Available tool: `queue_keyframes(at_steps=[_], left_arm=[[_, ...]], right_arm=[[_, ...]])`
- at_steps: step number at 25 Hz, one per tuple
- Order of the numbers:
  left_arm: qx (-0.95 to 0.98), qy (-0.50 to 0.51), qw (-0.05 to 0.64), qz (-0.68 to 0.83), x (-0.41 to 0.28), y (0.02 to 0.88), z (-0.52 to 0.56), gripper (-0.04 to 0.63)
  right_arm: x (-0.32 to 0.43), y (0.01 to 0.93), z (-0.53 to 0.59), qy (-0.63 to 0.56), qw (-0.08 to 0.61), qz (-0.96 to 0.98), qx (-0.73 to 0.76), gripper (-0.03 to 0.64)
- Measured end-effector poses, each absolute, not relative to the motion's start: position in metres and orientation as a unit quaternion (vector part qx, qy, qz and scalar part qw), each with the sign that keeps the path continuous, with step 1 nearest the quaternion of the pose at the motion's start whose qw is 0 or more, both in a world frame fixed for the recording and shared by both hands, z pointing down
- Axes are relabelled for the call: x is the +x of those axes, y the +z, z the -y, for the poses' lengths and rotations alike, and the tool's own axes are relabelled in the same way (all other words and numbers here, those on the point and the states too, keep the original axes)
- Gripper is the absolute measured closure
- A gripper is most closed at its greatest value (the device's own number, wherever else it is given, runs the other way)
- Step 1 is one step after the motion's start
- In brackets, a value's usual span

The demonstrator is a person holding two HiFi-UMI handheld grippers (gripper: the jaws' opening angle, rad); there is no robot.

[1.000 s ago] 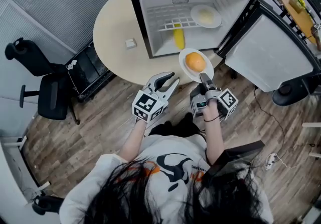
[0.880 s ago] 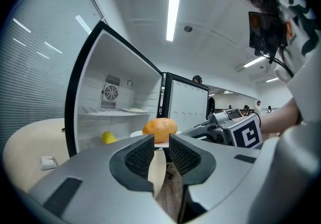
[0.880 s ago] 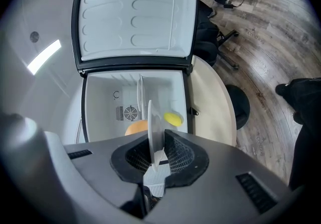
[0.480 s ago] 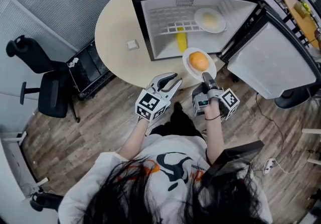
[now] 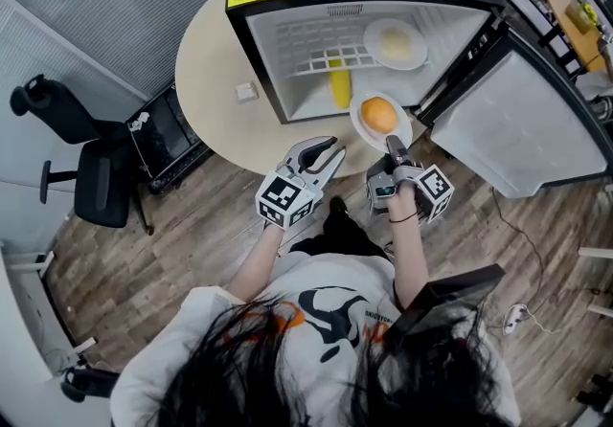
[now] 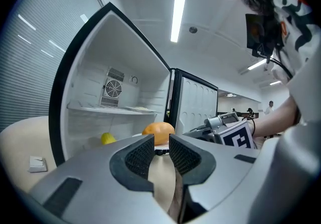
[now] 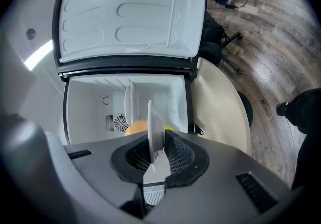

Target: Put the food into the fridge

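A small black fridge (image 5: 259, 42) stands open on a round beige table (image 5: 211, 61). Its wire shelf carries a white plate of pale food (image 5: 395, 42), and a yellow fruit (image 5: 340, 85) lies on the floor below. My right gripper (image 5: 393, 149) is shut on the near rim of a white plate (image 5: 364, 123) that carries an orange (image 5: 379, 115), right at the fridge's lower front edge. In the right gripper view that plate (image 7: 153, 122) stands edge-on between the pads. My left gripper (image 5: 321, 155) hovers to its left, open by a narrow gap and holding nothing (image 6: 156, 150).
The fridge door (image 5: 517, 128) is swung open to the right. A small white square object (image 5: 247, 91) lies on the table left of the fridge. A black office chair (image 5: 86, 176) stands at the far left on the wooden floor.
Both grippers have moved toward the fridge, and the plate with the orange now reaches the lower front edge of the opening. Neither grip has changed.
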State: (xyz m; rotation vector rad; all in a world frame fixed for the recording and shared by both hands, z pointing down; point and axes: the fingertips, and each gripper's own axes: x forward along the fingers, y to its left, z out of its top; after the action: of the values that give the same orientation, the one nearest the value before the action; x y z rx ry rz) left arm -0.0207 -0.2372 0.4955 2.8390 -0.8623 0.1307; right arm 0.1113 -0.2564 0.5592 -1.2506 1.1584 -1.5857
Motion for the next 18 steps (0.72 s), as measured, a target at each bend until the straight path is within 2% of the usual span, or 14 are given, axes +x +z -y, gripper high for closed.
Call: queue_keyframes(at_steps=[18], left_arm=[[0.958,0.078,0.067,0.266,0.011,0.506,0.280,0.509]], right_arm=[[0.136,0.617,0.324,-0.615,0.389,-0.461,-0.508,0.572]])
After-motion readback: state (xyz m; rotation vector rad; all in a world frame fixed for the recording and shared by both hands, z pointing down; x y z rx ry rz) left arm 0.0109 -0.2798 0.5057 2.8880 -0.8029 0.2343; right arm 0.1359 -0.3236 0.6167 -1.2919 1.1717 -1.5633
